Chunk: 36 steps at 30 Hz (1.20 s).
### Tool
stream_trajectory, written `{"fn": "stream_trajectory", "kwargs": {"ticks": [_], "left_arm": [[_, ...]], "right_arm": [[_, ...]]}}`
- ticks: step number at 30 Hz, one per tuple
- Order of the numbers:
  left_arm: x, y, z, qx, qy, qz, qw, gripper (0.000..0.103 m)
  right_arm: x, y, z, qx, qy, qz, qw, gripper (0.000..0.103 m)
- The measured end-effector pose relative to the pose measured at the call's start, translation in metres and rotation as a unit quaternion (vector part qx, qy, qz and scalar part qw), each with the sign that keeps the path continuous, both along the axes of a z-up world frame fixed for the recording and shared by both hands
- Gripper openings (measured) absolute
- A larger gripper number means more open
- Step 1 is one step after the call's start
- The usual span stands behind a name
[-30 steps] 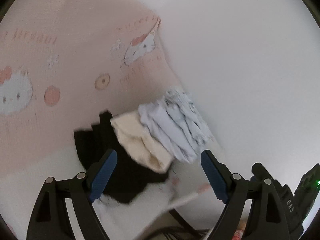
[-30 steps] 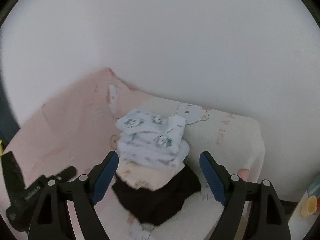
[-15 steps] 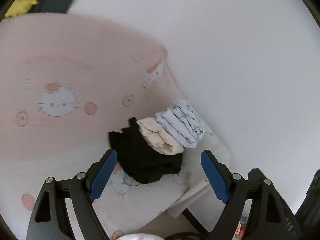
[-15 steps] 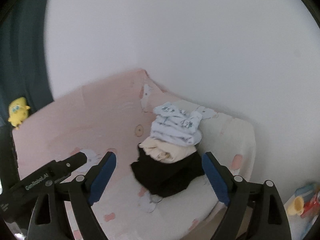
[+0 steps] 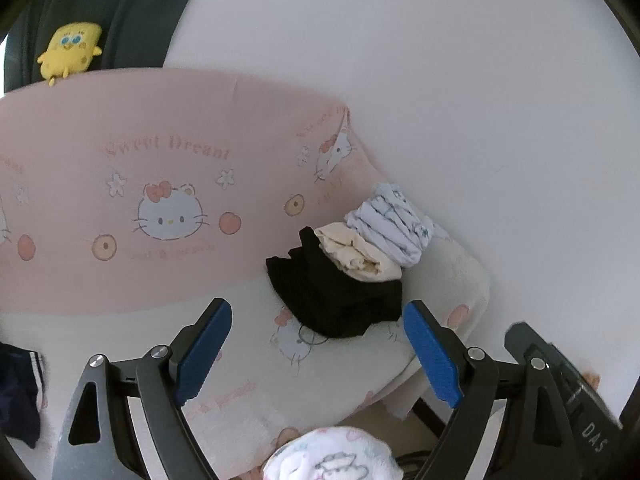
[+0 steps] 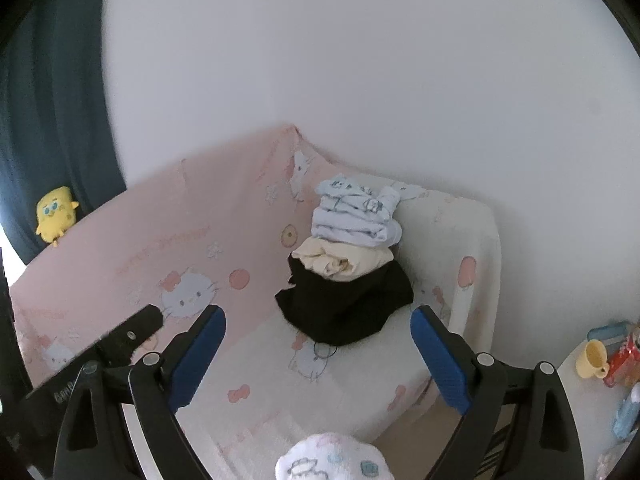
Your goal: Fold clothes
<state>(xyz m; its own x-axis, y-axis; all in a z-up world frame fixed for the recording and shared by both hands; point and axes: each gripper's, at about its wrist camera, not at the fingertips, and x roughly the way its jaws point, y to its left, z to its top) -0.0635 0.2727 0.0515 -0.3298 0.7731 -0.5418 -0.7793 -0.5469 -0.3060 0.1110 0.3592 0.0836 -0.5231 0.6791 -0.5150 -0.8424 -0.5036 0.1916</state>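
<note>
A stack of folded clothes sits on the sofa seat by the armrest: a black garment (image 5: pixel 336 296) (image 6: pixel 348 304) at the bottom, a cream one (image 5: pixel 356 252) (image 6: pixel 344 260) in the middle, a pale blue printed one (image 5: pixel 392 224) (image 6: pixel 356 216) on top. My left gripper (image 5: pixel 318 348) is open and empty, well in front of the stack. My right gripper (image 6: pixel 318 356) is open and empty too, at a similar distance. A dark blue garment with white stripes (image 5: pixel 20 396) lies at the left edge of the seat.
The sofa has a pink Hello Kitty backrest cover (image 5: pixel 160 184) and a white seat cover (image 6: pixel 280 384). A yellow plush toy (image 5: pixel 70 50) sits on the backrest. A white printed cloth (image 6: pixel 332 458) is at the bottom. A small table with a yellow cup (image 6: pixel 594 358) stands at right.
Both grippers have pulled back from the stack, which looks smaller and farther away now. More of the sofa and the plush toy have come into view.
</note>
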Motion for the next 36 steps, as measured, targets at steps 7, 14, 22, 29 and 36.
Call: {"fn": "stream_trajectory", "kwargs": {"ticks": [7,14,22,29,36], "left_arm": [[0.027,-0.024,-0.022,-0.018,0.052,0.001,0.9985,0.088],[0.032,-0.053,-0.034,-0.003,0.073,0.009,0.9973,0.088],[0.031,-0.056,-0.035,0.012,0.044,-0.013,0.9989,0.088],[0.031,-0.06,-0.039,0.039,0.003,-0.042,0.9983,0.087],[0.04,-0.06,-0.026,0.0,0.061,-0.008,0.9981,0.088]], "right_arm": [[0.016,-0.026,-0.024,-0.01,-0.01,-0.006,1.0,0.095],[0.026,-0.055,-0.034,0.023,-0.025,-0.006,0.999,0.095],[0.024,-0.063,-0.035,0.035,-0.061,-0.008,0.998,0.095],[0.036,-0.057,-0.039,0.0,-0.037,-0.02,0.999,0.097],[0.041,-0.061,-0.034,0.005,-0.045,-0.031,0.999,0.098]]}}
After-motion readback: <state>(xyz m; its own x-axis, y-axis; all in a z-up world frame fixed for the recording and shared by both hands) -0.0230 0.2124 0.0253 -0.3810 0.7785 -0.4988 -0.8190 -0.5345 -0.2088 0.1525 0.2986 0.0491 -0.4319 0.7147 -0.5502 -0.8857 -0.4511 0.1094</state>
